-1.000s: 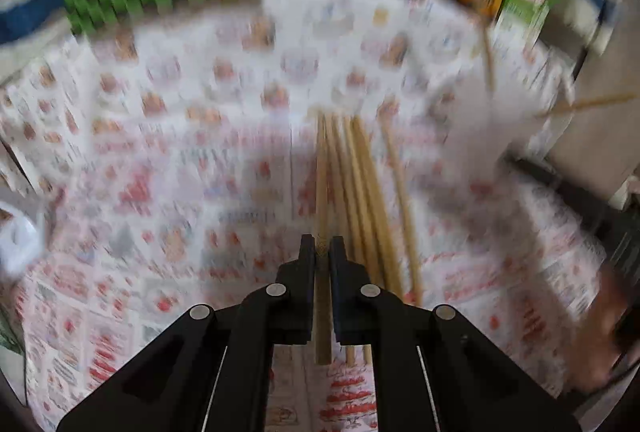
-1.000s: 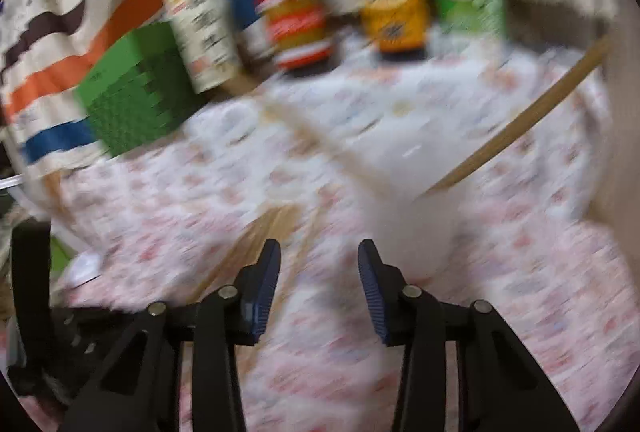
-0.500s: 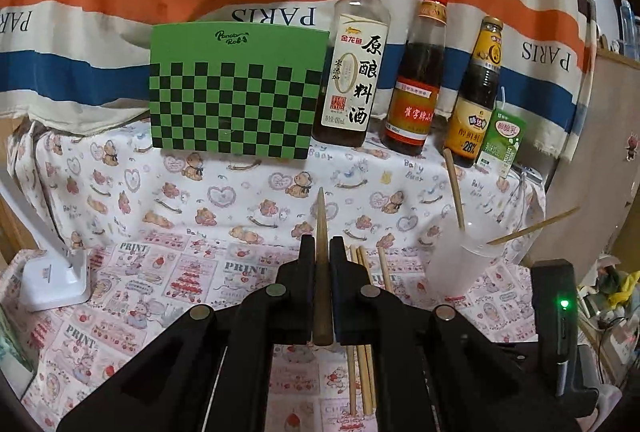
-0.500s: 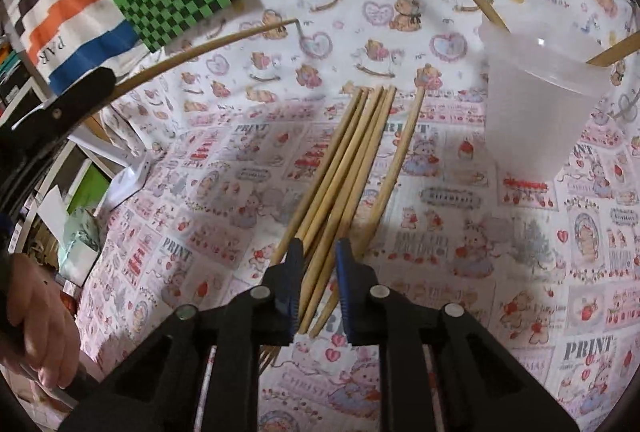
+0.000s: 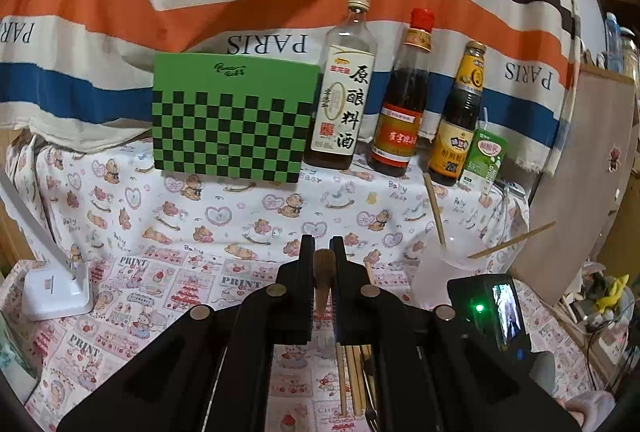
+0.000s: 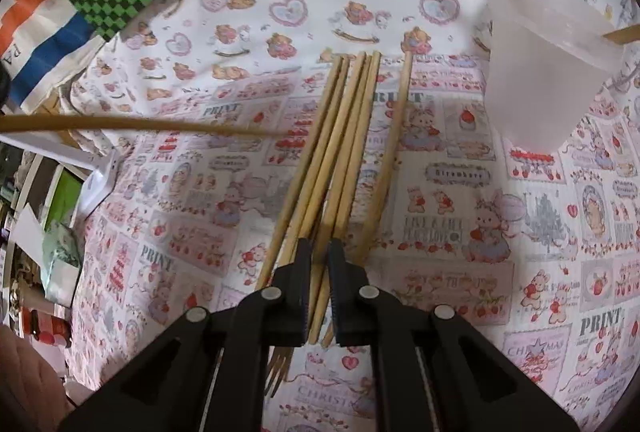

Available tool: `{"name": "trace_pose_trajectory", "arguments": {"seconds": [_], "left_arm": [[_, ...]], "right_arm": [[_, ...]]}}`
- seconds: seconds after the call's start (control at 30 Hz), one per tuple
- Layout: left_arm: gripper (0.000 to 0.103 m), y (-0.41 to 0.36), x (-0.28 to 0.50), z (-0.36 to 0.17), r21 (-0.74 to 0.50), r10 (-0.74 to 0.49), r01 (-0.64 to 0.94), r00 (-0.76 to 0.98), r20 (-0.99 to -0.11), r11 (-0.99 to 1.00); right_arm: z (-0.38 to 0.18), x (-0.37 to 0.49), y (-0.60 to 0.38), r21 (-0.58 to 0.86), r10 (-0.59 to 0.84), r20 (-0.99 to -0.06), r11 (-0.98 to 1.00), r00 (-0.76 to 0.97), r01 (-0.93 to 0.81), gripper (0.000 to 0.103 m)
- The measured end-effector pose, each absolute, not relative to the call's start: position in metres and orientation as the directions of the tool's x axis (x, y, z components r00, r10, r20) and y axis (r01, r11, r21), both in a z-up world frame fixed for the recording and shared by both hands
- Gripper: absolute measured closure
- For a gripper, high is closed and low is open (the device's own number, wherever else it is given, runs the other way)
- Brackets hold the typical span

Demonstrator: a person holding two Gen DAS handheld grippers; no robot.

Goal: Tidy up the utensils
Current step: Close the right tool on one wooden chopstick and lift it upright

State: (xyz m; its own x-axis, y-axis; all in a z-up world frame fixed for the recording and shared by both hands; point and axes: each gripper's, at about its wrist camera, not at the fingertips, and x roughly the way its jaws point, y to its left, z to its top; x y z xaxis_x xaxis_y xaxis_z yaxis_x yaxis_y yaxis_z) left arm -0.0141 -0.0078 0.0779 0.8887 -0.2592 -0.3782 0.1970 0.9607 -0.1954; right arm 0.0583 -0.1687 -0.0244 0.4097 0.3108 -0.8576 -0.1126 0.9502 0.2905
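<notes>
Pale wood chopsticks (image 6: 340, 152), thin & round, lay side by side in a loose bundle on the printed cloth (image 6: 460, 232), near a frosted cup (image 6: 536, 88) w/ two sticks in it. Right gripper (image 6: 319, 252) had just been closing, jaws nearly together on one stick of the bundle. Left gripper (image 5: 322, 252) was clamped on a single chopstick (image 5: 322, 280), raised off the cloth.

1. Along the back of your table the checkered box (image 5: 230, 120) stands left; to its right, in a row, come the cooking-wine bottle (image 5: 346, 88), two sauce bottles and a small carton (image 5: 484, 164).
2. The plastic cup (image 6: 548, 72) stands to the right, nearer you, with two chopsticks leaning in it.
3. The loose chopsticks (image 6: 340, 152) lie side by side on the tablecloth (image 6: 440, 192), left of the cup.
4. One chopstick (image 5: 322, 280) sits between your left gripper's (image 5: 322, 260) jaws.
5. Your right gripper (image 6: 319, 264) has just been closing over the near ends of the loose chopsticks, sticks between its jaws.
</notes>
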Motion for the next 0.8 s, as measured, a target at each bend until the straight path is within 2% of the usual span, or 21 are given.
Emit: {"name": "trace_pose_trajectory", "arguments": {"seconds": [0.33,0.47,0.8], "left_arm": [[0.097,0.004,-0.019,0.084,-0.188,-0.197,0.14,0.923,-0.331,0.972],[0.097,0.003,-0.018,0.083,-0.181,-0.19,0.134,0.923,-0.335,0.974],[0.097,0.003,-0.017,0.082,-0.166,-0.175,0.125,0.927,-0.332,0.978]], "right_arm": [[-0.024,0.071,-0.155,0.272,0.282,-0.901,0.959,0.33,-0.078,0.096],[-0.024,0.073,-0.149,0.192,0.205,-0.928,0.979,0.312,-0.07,0.097],[-0.023,0.067,-0.14,0.093,0.13,-0.929,0.988,0.346,-0.12,0.096]]}}
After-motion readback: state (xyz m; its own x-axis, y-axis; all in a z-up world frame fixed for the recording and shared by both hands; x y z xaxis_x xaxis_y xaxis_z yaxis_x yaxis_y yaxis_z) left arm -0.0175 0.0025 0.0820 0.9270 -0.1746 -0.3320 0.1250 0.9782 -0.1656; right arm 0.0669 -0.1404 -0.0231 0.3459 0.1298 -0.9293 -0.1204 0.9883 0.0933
